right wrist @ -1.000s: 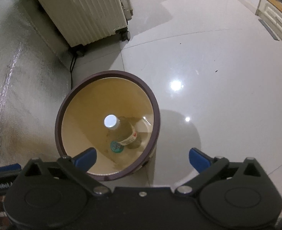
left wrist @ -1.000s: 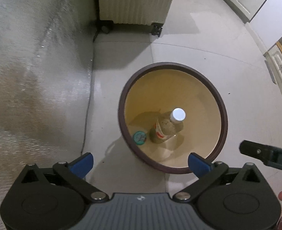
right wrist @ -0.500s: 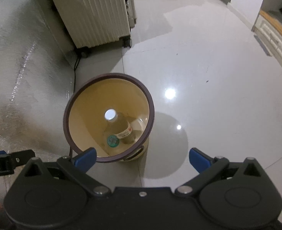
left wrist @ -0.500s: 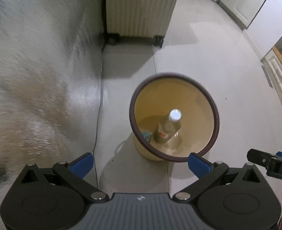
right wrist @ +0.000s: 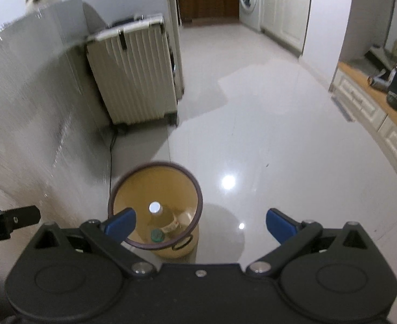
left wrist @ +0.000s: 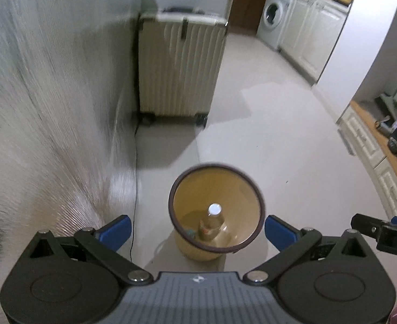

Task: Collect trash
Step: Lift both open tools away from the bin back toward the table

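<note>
A tan trash bin with a dark brown rim (left wrist: 260, 205) stands on the floor below both grippers; it also shows in the right wrist view (right wrist: 198, 197). Inside it stands a clear plastic bottle with a white cap (left wrist: 212, 221) (right wrist: 166, 220) beside a small teal round item (right wrist: 157, 235). My left gripper (left wrist: 197, 232) is open and empty, high above the bin. My right gripper (right wrist: 201, 224) is open and empty, also high above it, a little to the bin's right.
A cream ribbed suitcase (left wrist: 179, 70) (right wrist: 133, 78) stands on wheels against the silver wall panel (left wrist: 49, 108), with a black cable (left wrist: 136, 189) running down beside it. White cabinets (left wrist: 366, 140) and a washing machine (left wrist: 274, 24) line the far right. Glossy tiled floor (right wrist: 279, 148) surrounds the bin.
Both grippers have risen well away from the bin, which now looks much smaller; more of the room and suitcase has come into view. Both stay open and empty.
</note>
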